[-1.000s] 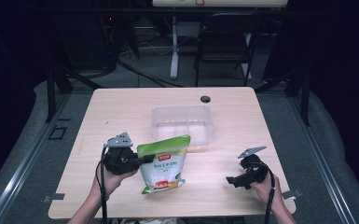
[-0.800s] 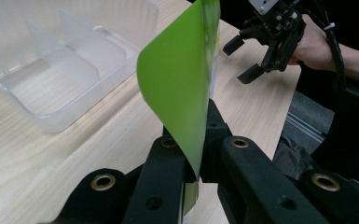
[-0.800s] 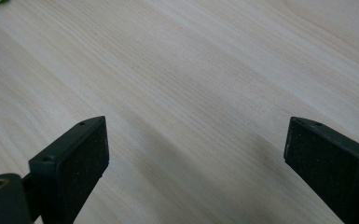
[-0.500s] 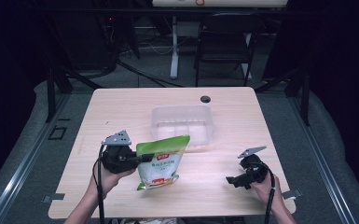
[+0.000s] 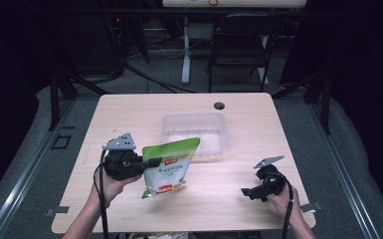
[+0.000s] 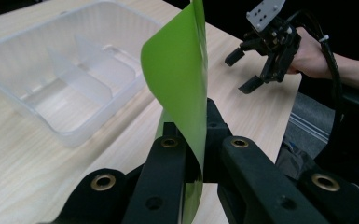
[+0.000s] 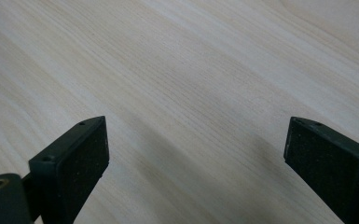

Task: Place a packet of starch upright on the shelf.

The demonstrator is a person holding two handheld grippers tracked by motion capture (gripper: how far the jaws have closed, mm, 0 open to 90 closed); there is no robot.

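While left gripper point(image 6: 196, 154) pinches green pouch point(image 5: 171, 162), divided bin point(image 5: 195, 130) seemingly empty.

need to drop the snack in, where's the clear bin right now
In the high view the clear divided bin sits mid-table, just beyond the green snack bag held up by the left tool, with a small black disc behind it.

Dark lab: rig frame point(image 5: 59, 89), floor cables point(image 5: 149, 79)

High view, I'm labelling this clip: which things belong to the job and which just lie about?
In the job, likely:
green pouch, clamped in the left gripper
clear divided bin
right gripper, jaws open above bare table

Lying about:
black grommet
chair behind the table
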